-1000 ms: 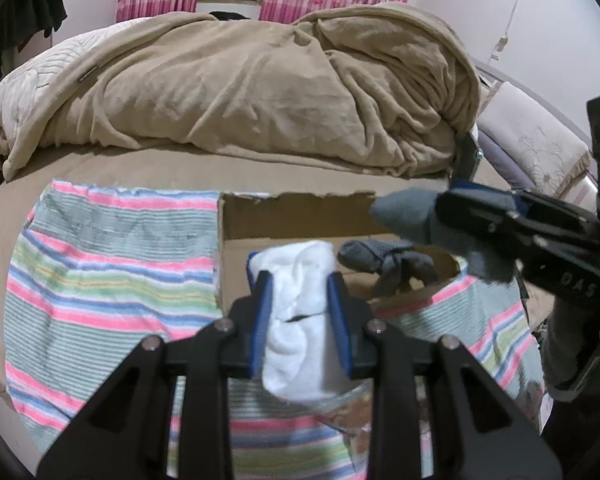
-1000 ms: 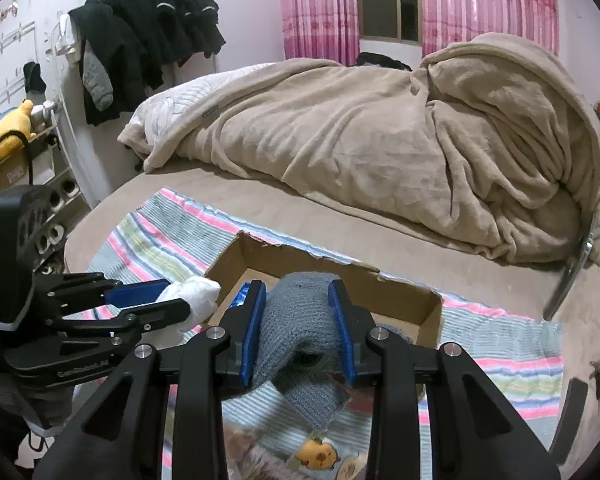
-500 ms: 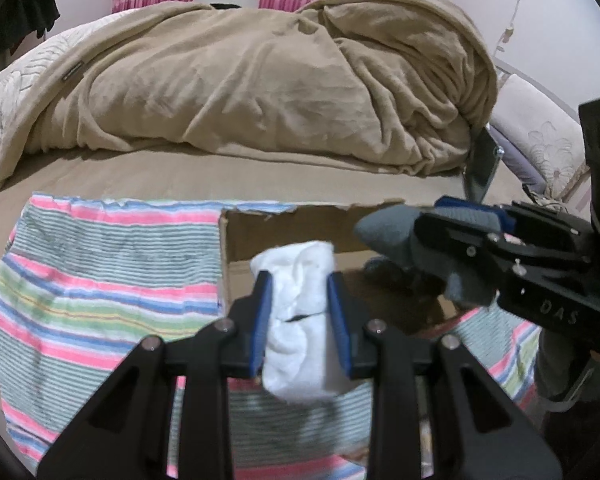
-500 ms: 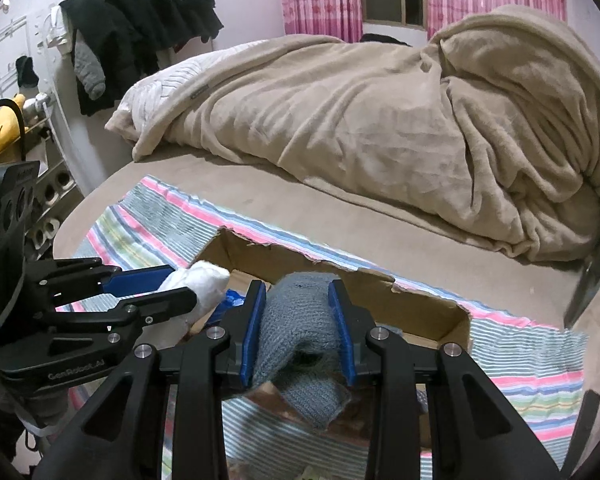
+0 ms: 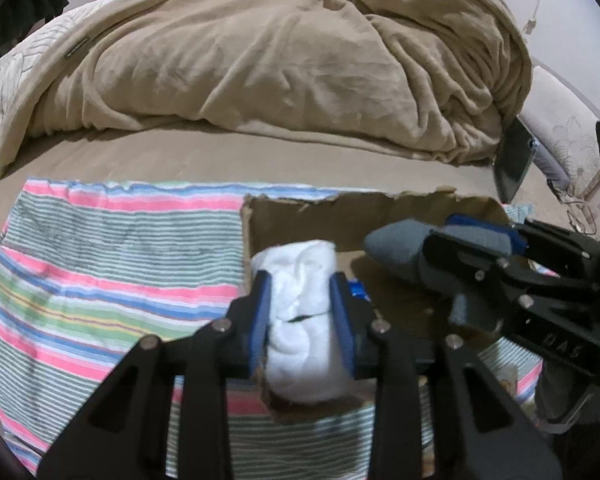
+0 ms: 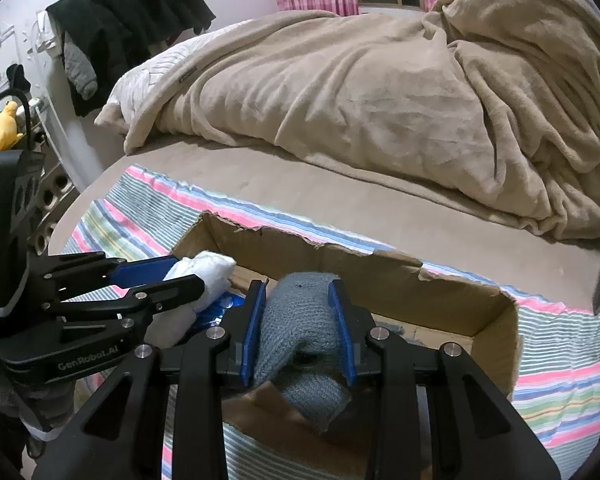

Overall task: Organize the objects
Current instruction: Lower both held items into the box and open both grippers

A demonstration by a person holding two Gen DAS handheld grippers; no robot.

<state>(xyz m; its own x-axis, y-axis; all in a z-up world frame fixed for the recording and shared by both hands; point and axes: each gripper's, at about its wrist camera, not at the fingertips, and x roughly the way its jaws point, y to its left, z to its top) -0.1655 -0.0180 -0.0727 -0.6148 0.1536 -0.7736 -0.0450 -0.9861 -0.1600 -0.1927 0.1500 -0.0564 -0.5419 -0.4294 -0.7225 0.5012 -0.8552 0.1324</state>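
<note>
My left gripper (image 5: 300, 304) is shut on a rolled white sock (image 5: 302, 320) and holds it over the left end of an open cardboard box (image 5: 312, 216). My right gripper (image 6: 296, 312) is shut on a rolled grey sock (image 6: 300, 332) over the middle of the same box (image 6: 440, 292). Each gripper shows in the other's view: the right one with the grey sock (image 5: 404, 244) at the right, the left one with the white sock (image 6: 208, 276) at the left. A blue object (image 6: 220, 308) lies in the box below.
The box sits on a striped cloth (image 5: 100, 280) spread on a bed. A heaped tan blanket (image 5: 280, 60) fills the far side. A phone (image 5: 514, 164) leans at the blanket's right end. Dark clothes (image 6: 132, 8) hang on the left wall.
Both grippers have moved forward and down with their socks, from in front of the box to over its inside. The box looks nearer and larger.
</note>
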